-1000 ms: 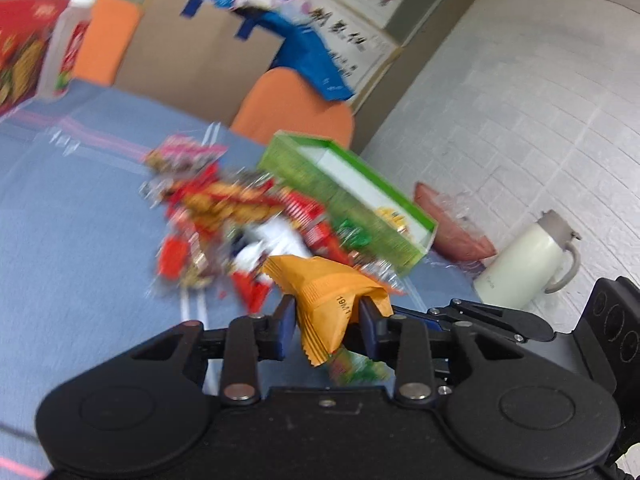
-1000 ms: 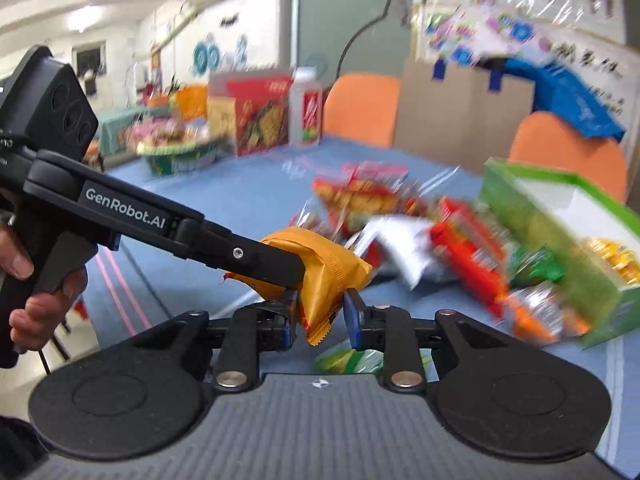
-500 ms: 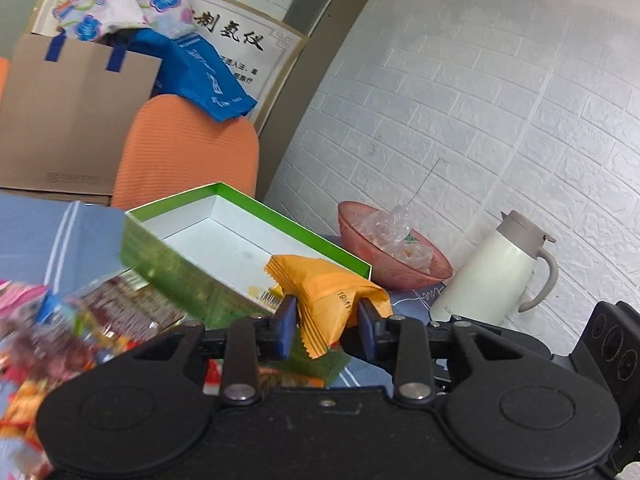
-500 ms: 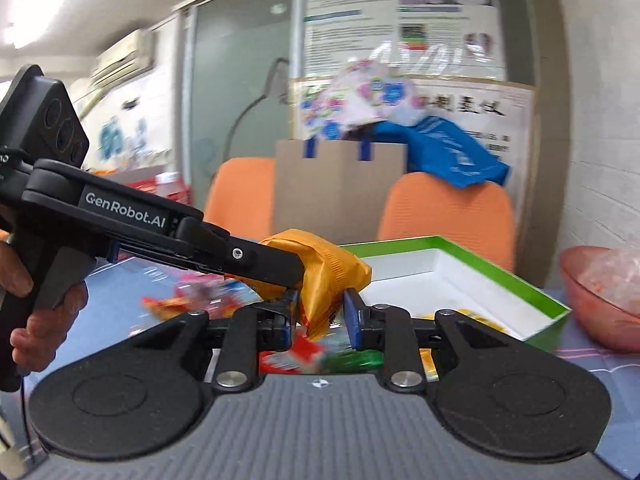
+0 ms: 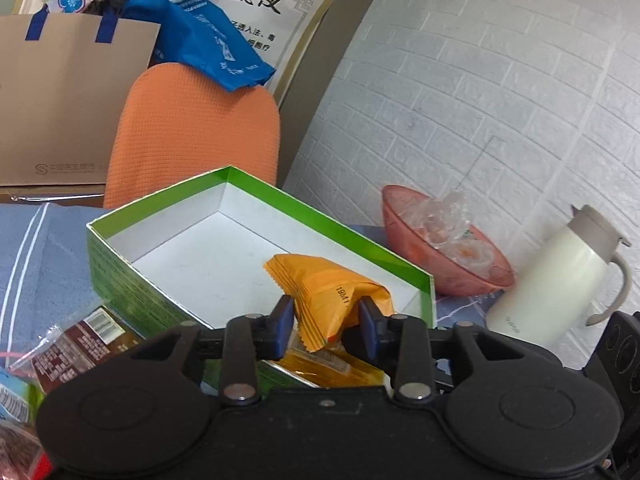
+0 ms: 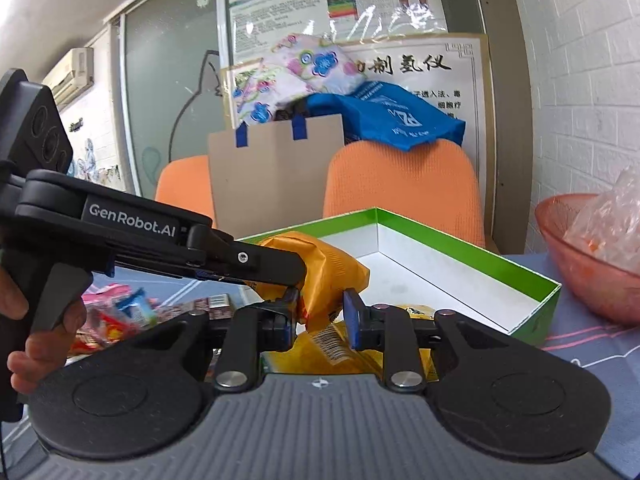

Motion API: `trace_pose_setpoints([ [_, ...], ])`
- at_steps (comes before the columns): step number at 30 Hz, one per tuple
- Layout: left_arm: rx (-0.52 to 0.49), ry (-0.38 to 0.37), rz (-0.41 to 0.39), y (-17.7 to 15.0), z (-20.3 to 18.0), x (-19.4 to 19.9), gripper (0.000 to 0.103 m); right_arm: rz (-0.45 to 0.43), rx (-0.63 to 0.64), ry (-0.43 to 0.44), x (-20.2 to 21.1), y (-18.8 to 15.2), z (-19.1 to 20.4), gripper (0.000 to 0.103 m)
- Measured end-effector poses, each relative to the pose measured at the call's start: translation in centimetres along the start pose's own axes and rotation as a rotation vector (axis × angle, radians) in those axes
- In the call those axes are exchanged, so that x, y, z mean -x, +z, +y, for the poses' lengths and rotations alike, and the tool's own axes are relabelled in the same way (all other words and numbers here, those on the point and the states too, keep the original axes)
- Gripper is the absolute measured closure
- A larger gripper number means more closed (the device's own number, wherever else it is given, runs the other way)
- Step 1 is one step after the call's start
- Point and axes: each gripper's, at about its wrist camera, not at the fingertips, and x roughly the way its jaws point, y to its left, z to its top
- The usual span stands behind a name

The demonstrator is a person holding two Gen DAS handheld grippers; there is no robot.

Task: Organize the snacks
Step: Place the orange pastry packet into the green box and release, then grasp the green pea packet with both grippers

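Observation:
Both grippers hold one orange snack packet (image 5: 326,296) from two sides, over the near end of a green box with a white inside (image 5: 208,256). My left gripper (image 5: 325,322) is shut on the packet. My right gripper (image 6: 320,314) is also shut on it (image 6: 324,272), and the box (image 6: 440,264) lies just behind. Other yellow-orange packets (image 6: 336,350) lie in the box's near end, under the held packet. The left gripper's body (image 6: 160,240) crosses the right wrist view from the left.
A pile of loose snacks (image 6: 116,312) lies on the blue tablecloth left of the box; a brown packet (image 5: 80,352) is nearest. A pink bowl with clear wrappers (image 5: 444,252) and a white thermos jug (image 5: 560,276) stand right of the box. Orange chairs (image 5: 192,132) stand behind.
Both grippers have carried the orange packet from above the snack pile rightward to over the green box, and now hold it lower, above the box's near end.

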Motion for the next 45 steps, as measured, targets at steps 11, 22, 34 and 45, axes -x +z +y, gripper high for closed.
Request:
trace_pose_setpoints([
  [11,-0.001,0.092,-0.060,-1.4,-1.2,7.0,0.000,-0.042,-0.010,-0.034,4.3,-0.3,1.0,0.000],
  [22,0.059,0.121,-0.099,-8.6,-2.6,17.1,0.000,0.036,-0.069,0.053,11.6,-3.9,5.4,0.000],
  [34,0.201,0.098,-0.002,-16.5,0.4,20.6,0.000,0.201,-0.047,0.164,12.5,-8.6,9.5,0.000],
  [45,0.244,-0.023,0.072,-16.9,0.9,17.4,0.000,0.260,0.074,0.216,10.9,-8.8,13.3,0.000],
])
